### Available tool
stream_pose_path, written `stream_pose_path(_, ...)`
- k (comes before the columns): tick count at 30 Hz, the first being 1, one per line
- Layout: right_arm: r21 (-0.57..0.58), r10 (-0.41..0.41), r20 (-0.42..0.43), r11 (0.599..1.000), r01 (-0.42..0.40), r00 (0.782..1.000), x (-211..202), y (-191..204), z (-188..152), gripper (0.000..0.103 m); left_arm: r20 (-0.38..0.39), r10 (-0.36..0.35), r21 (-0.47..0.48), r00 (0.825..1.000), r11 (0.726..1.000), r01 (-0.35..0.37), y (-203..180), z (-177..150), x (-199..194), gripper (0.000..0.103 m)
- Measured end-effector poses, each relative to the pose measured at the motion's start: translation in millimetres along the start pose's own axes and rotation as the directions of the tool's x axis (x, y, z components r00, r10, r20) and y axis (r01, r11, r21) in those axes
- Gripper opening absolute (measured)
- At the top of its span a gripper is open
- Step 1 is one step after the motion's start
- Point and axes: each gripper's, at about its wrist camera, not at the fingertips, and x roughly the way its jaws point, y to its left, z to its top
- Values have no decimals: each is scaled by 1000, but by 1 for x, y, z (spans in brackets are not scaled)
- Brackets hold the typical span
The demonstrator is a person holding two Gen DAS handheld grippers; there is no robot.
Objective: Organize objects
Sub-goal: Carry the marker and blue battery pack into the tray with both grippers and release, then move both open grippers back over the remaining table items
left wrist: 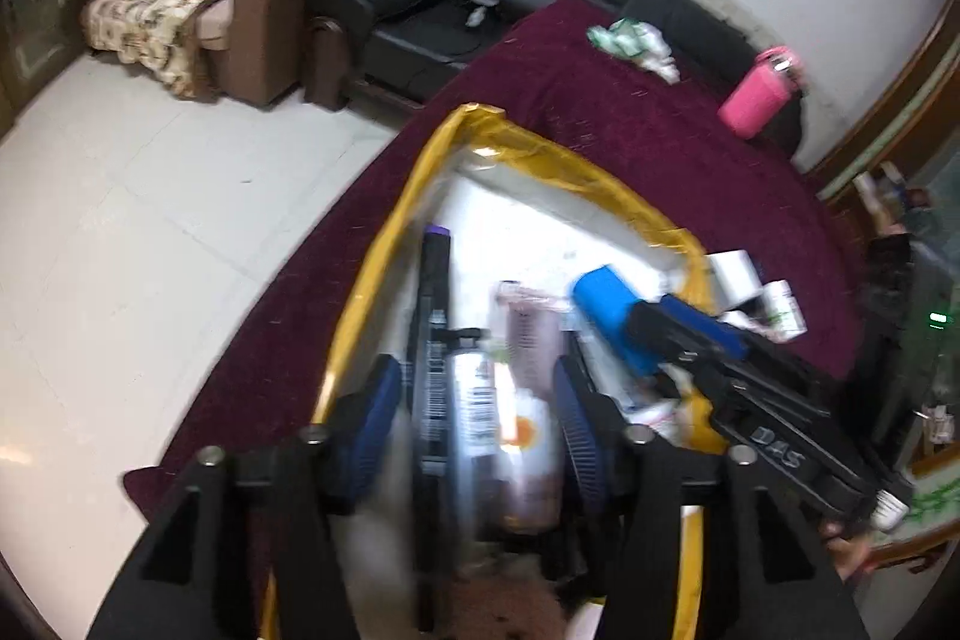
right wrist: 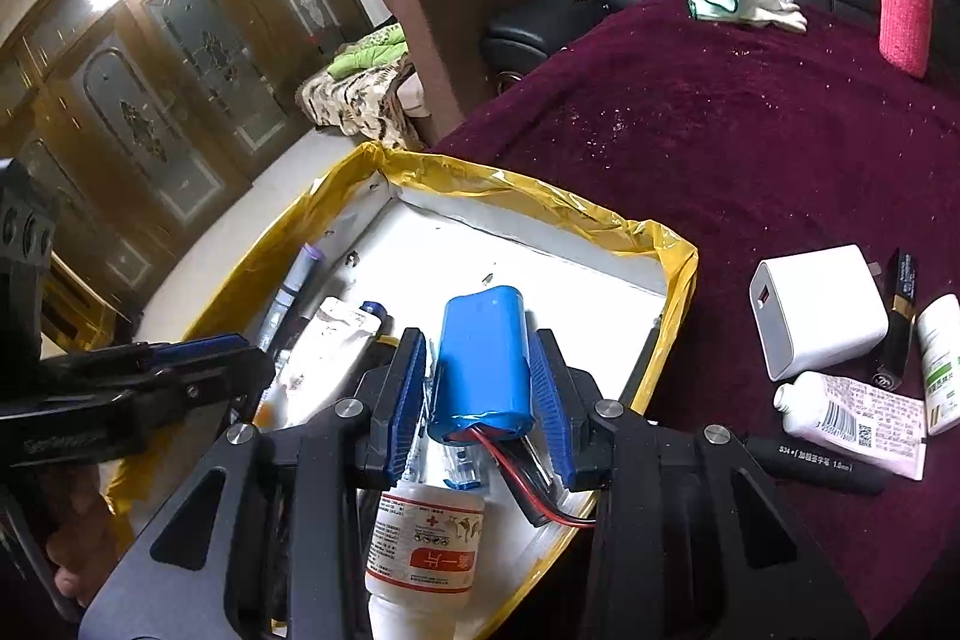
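The right gripper (right wrist: 483,376) held one blue battery pack (right wrist: 485,358) between its two blue pads (right wrist: 408,400), with one red and one black wire trailing from the pack's near end. It hung over the white box (right wrist: 540,274), whose rim was wrapped in a yellow plastic liner (right wrist: 678,244), on the maroon table cover (right wrist: 720,130). The left gripper (left wrist: 474,430) stood with its jaws apart over the same box, nothing between them; that view was blurred.

Inside the box the right wrist view showed one white bottle with a red label (right wrist: 426,538) beneath the pack, one white tube (right wrist: 336,340) and one purple-capped pen (right wrist: 297,280) along the left wall.

Outside the box, to the right on the cover, lay six things: one white charger (right wrist: 816,316), one black lipstick (right wrist: 900,316), one white green-labelled bottle (right wrist: 939,358), one small white bottle (right wrist: 804,403) touching one pink printed leaflet (right wrist: 870,418), and one black marker (right wrist: 822,463).

Farther back stood one pink bottle sleeve (right wrist: 903,4) and one crumpled cloth (right wrist: 750,1).
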Motion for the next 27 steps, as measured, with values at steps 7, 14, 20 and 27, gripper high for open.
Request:
stream_pose_path(7, 48, 96, 24, 994, -97, 995, -8, -4, 1, 49, 71, -13, -2, 997, 1000, 14, -7, -13, -21, 63)
stream_pose_path(14, 15, 141, 45, 990, -142, 989, -16, 1, 1, 49, 138, -88, -96, 986, 990, 102, -6, -38, -47, 69)
stream_pose_path(20, 35, 159, 42, 986, -161, 986, -23, -2, -1, 49, 133, -107, -83, 985, 990, 118, -24, -55, -54, 69)
stream_pose_path(27, 58, 101, 30, 993, -103, 994, -62, -31, -13, 58, 127, -131, -21, 983, 991, 134, -58, -65, -63, 70)
